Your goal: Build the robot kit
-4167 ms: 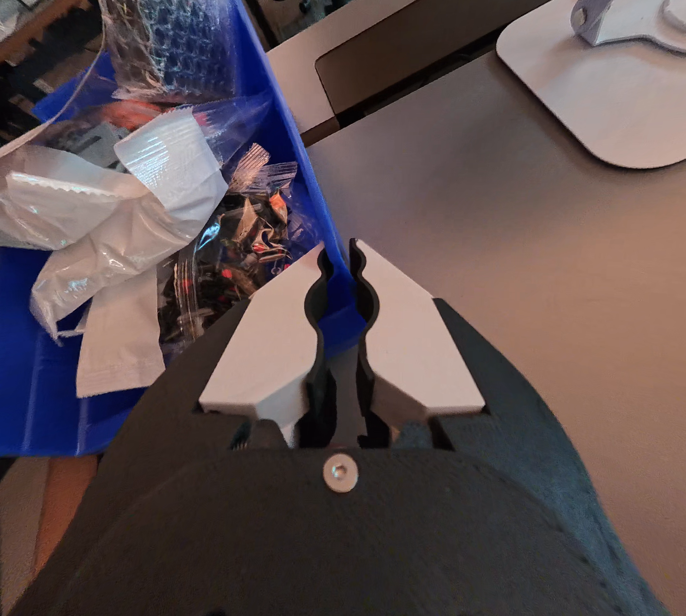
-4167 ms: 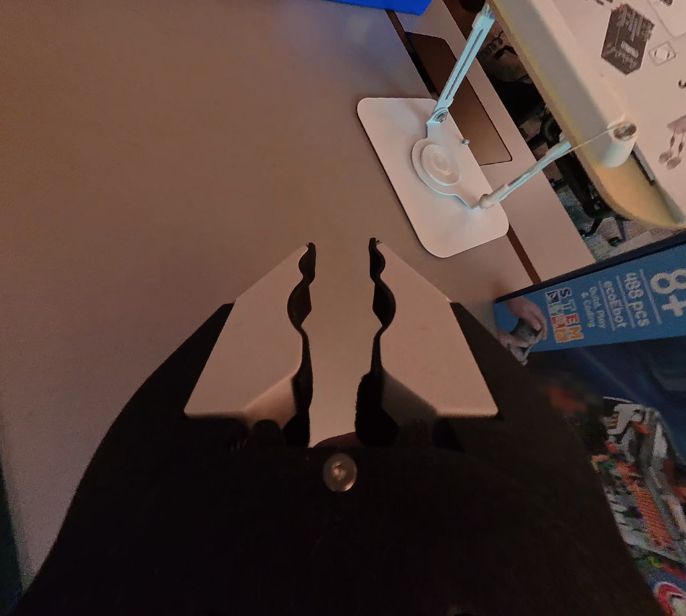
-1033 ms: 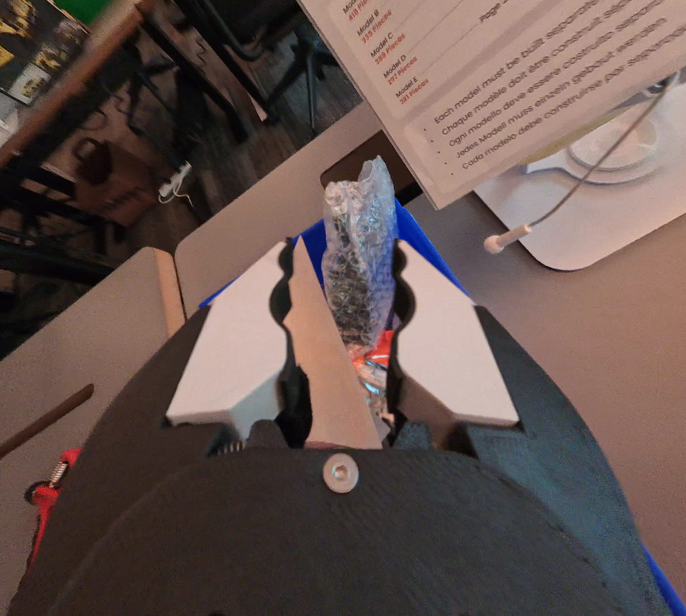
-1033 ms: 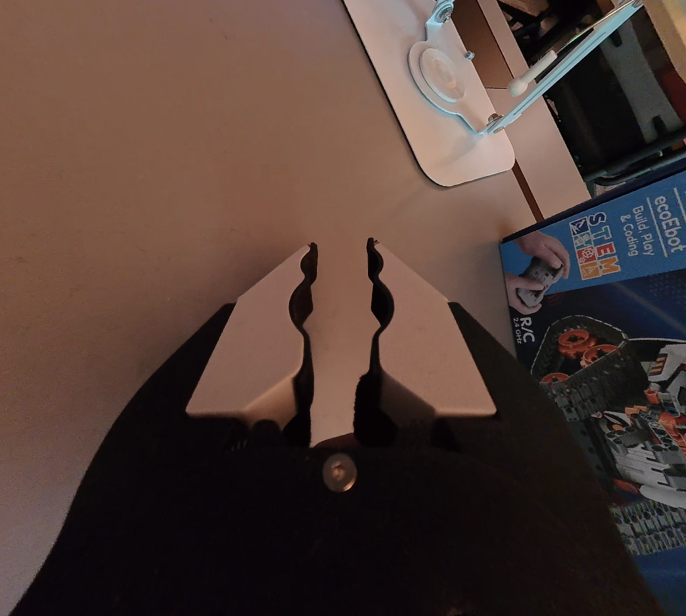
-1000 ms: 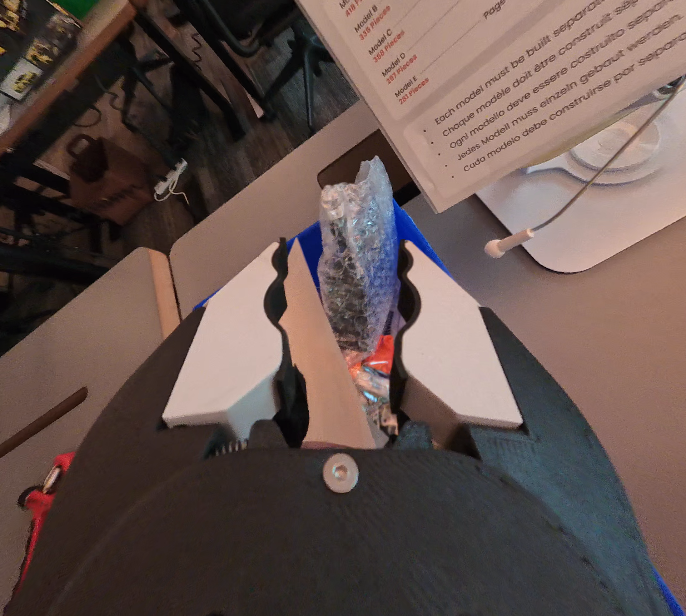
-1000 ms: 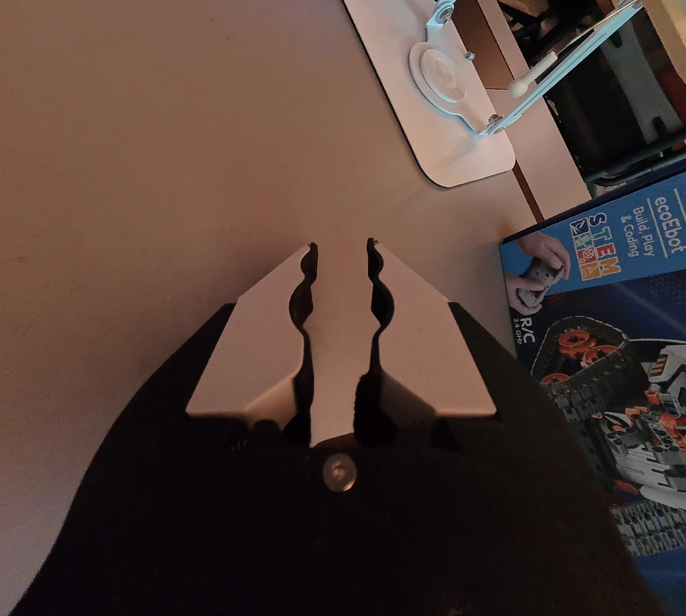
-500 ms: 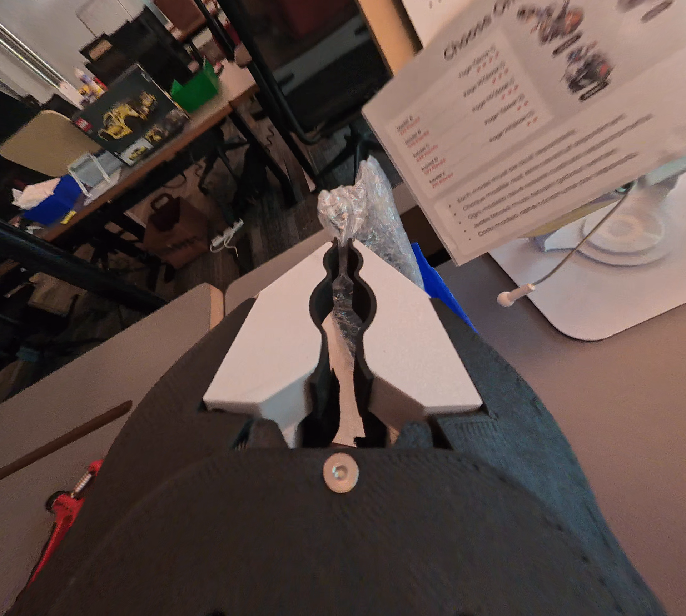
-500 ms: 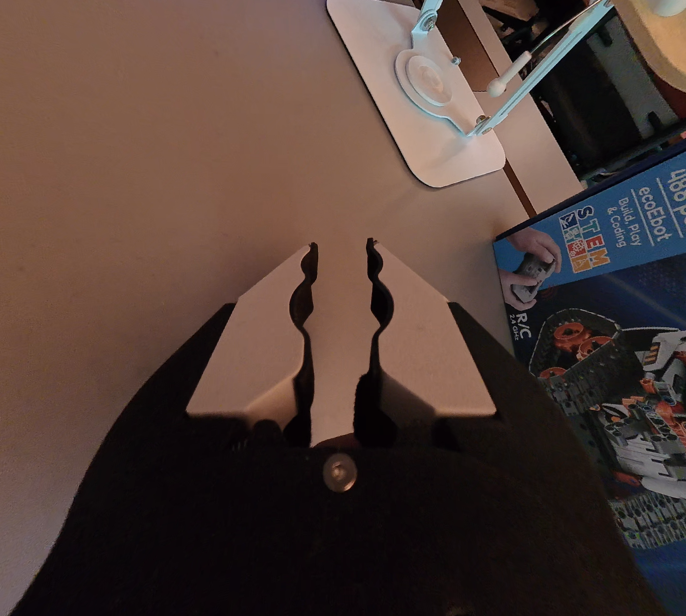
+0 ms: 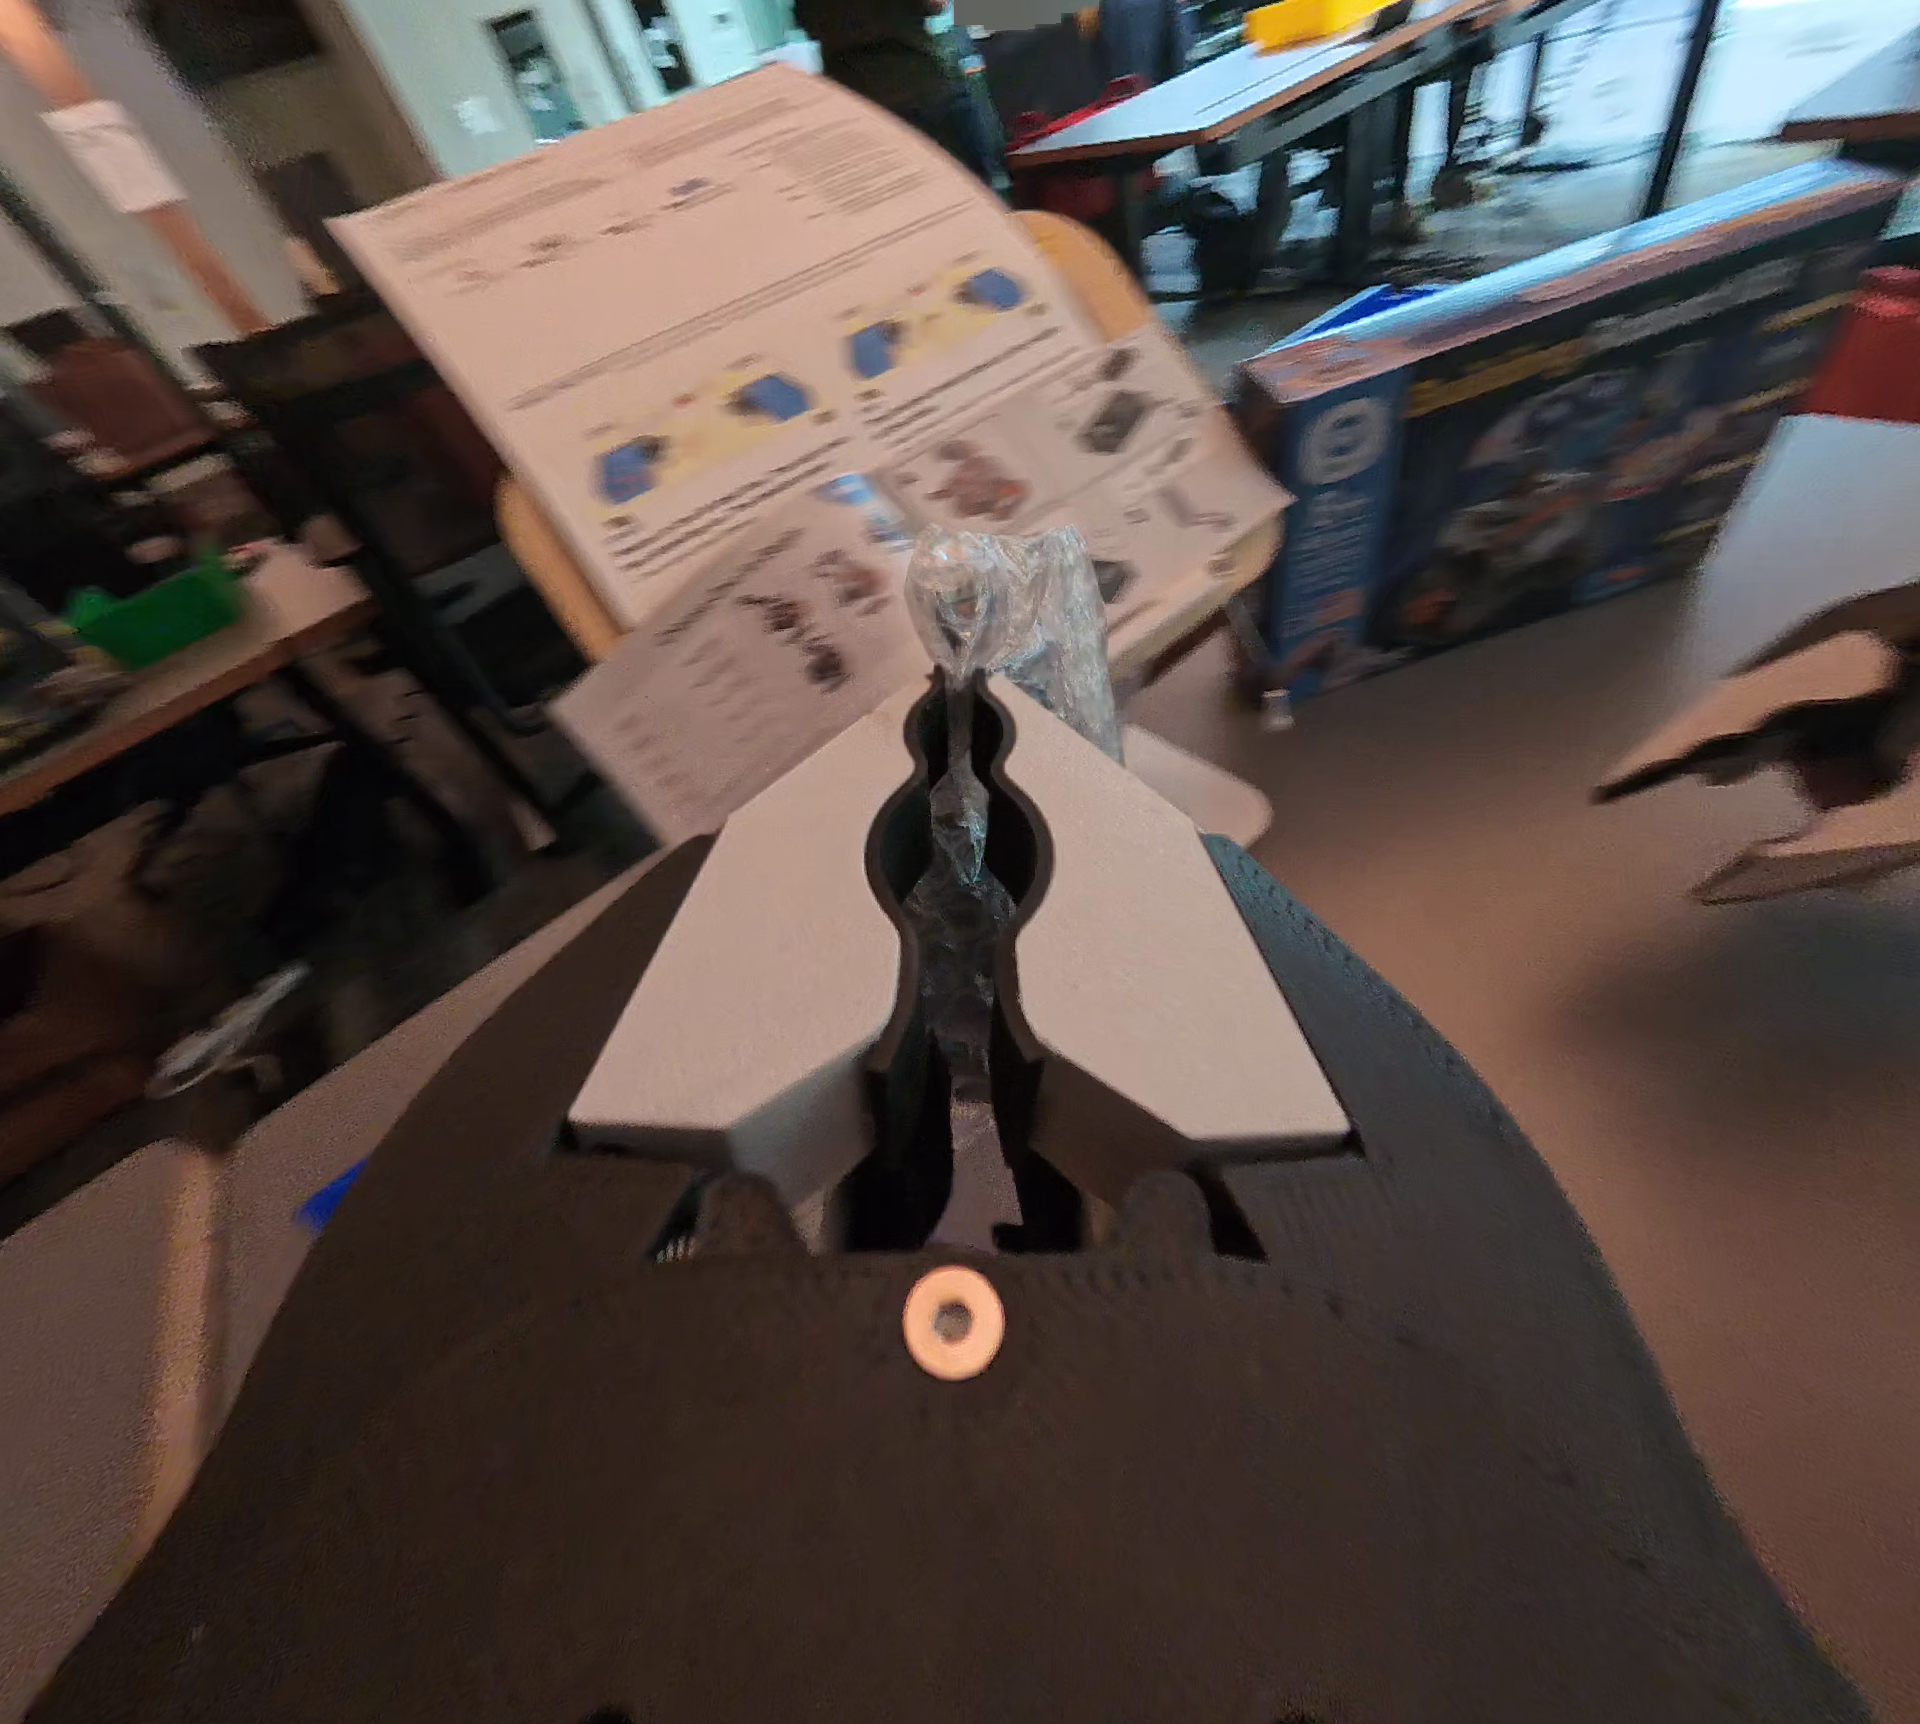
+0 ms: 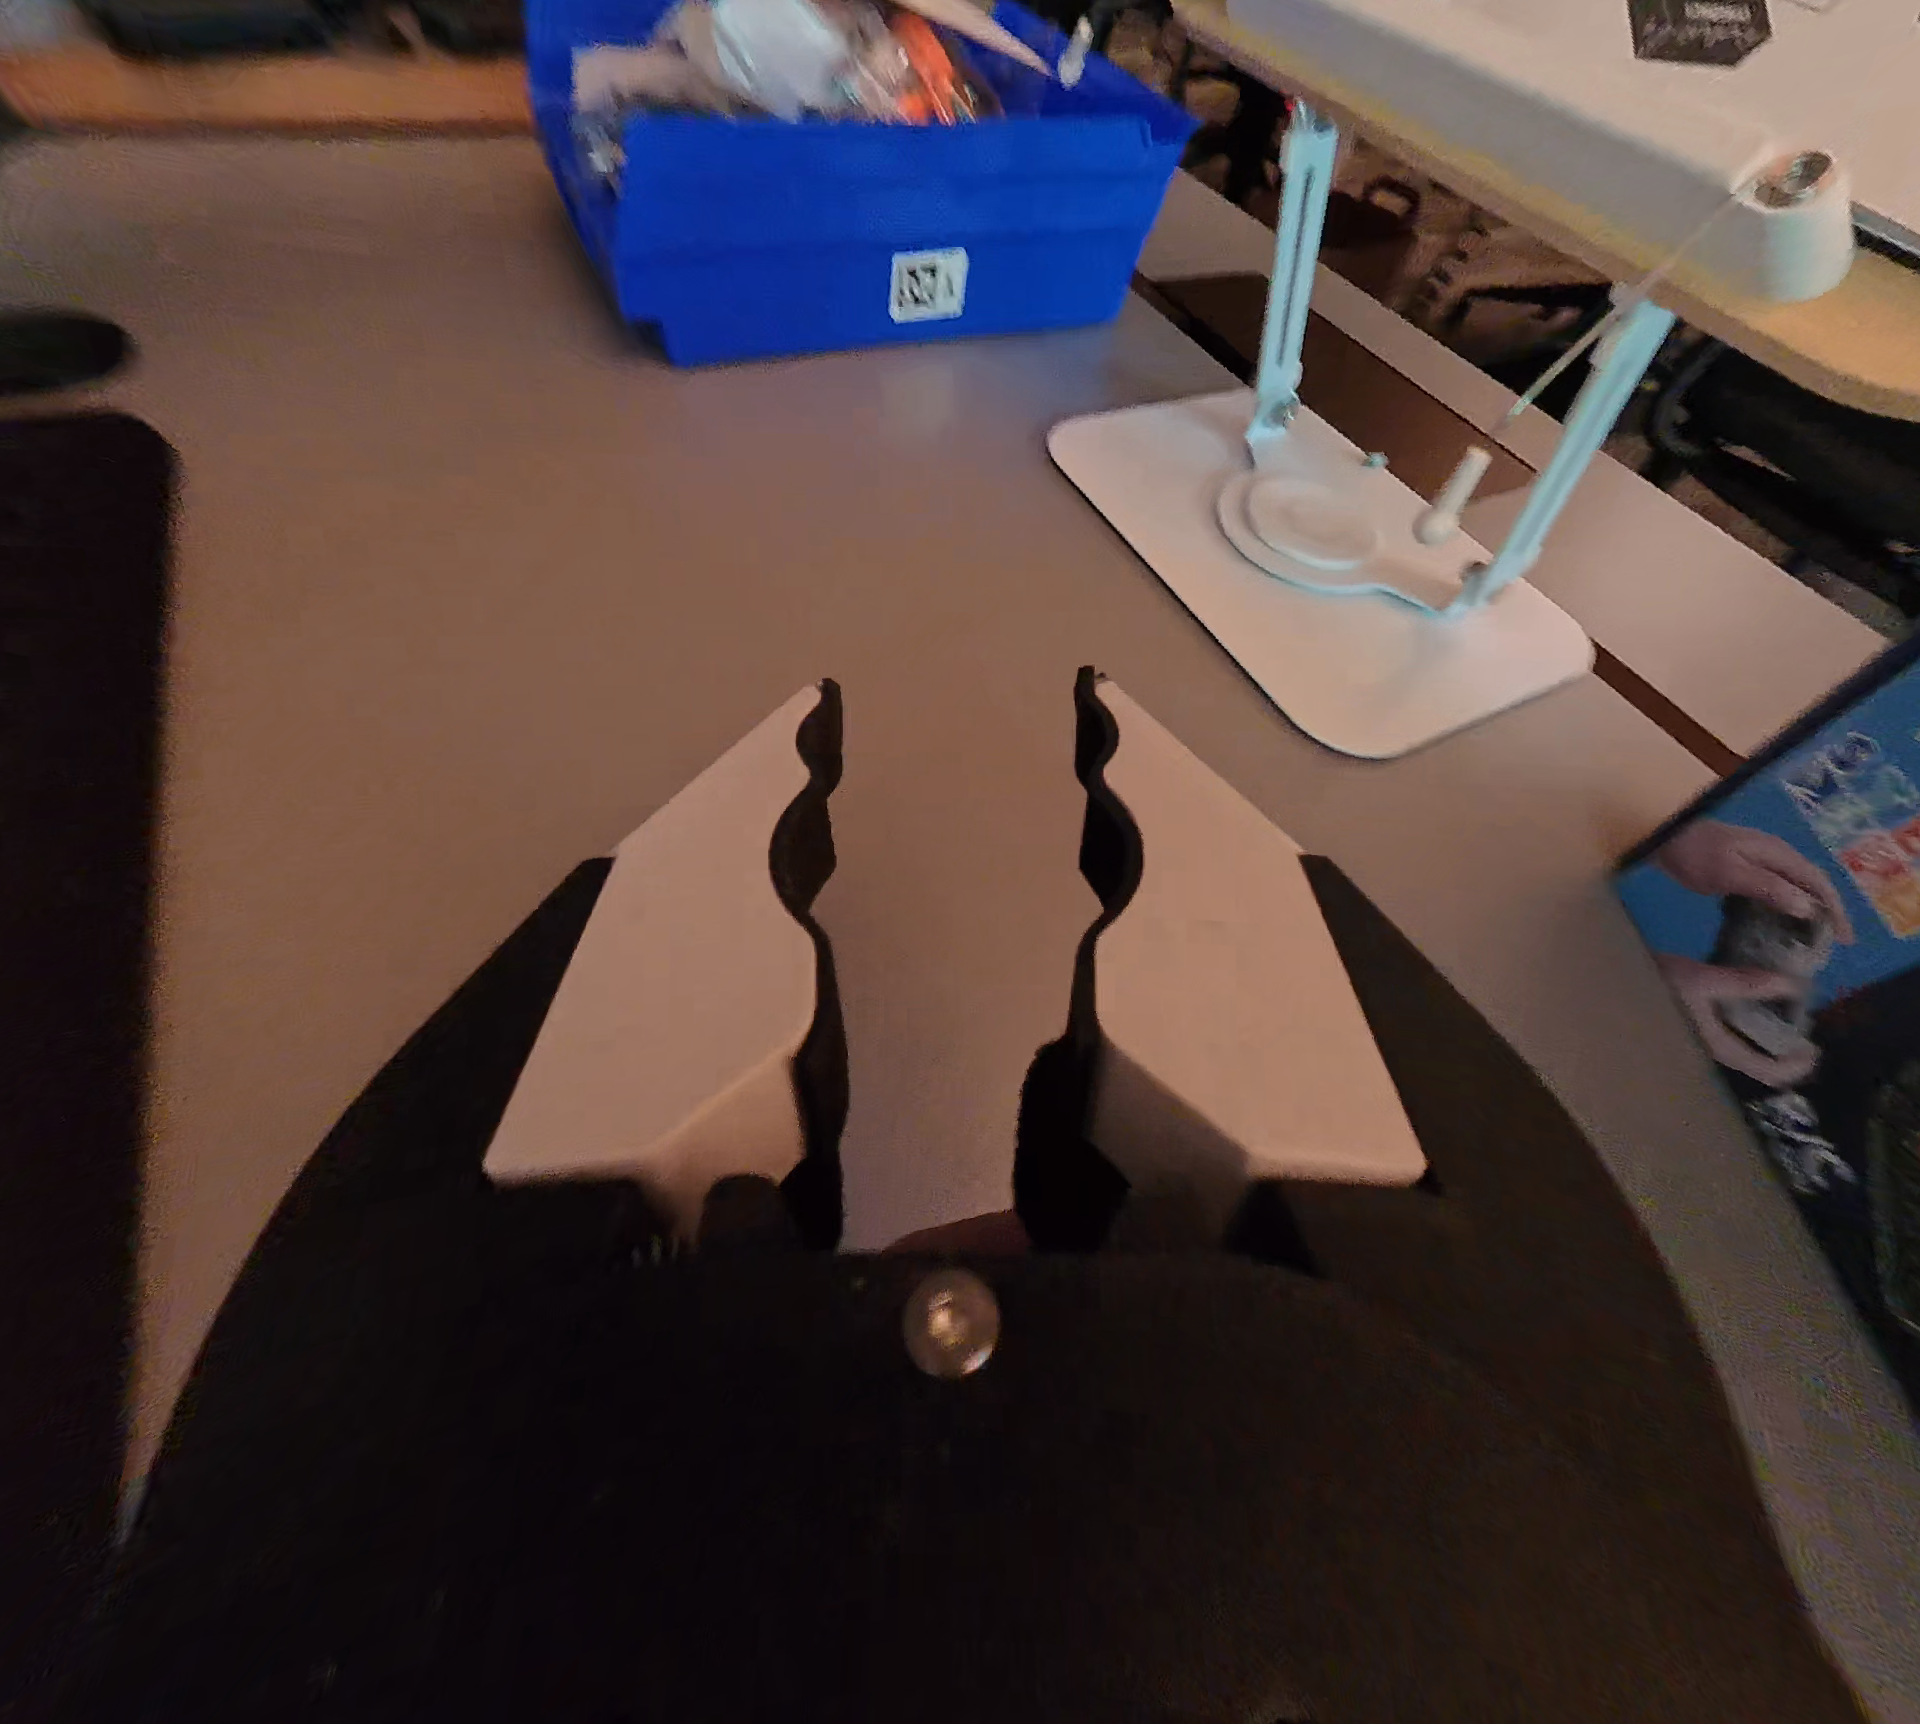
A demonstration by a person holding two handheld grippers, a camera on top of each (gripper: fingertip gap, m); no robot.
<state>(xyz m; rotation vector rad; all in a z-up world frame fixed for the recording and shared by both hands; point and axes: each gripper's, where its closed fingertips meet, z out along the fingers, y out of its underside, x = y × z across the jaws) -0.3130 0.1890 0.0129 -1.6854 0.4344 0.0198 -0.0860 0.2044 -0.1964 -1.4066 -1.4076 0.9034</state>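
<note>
Bubble wrap (image 9: pixel 997 625) is pinched between our left gripper (image 9: pixel 961 698) fingers, its crumpled top sticking out past the tips. Our right gripper (image 10: pixel 954 687) fingers stand apart, holding nothing, over the grey tabletop (image 10: pixel 520 531). Beyond it sit a blue bin (image 10: pixel 862 240) and a white stand (image 10: pixel 1330 594).

The lower part of the bubble-wrap packet (image 9: pixel 1003 625) is hidden between the closed fingers of the left gripper (image 9: pixel 958 698), the right gripper (image 9: pixel 1787 739) far to its right is a motion-blurred shape, and the printed instruction sheet (image 9: pixel 748 344) ahead is too blurred to make out.
</note>
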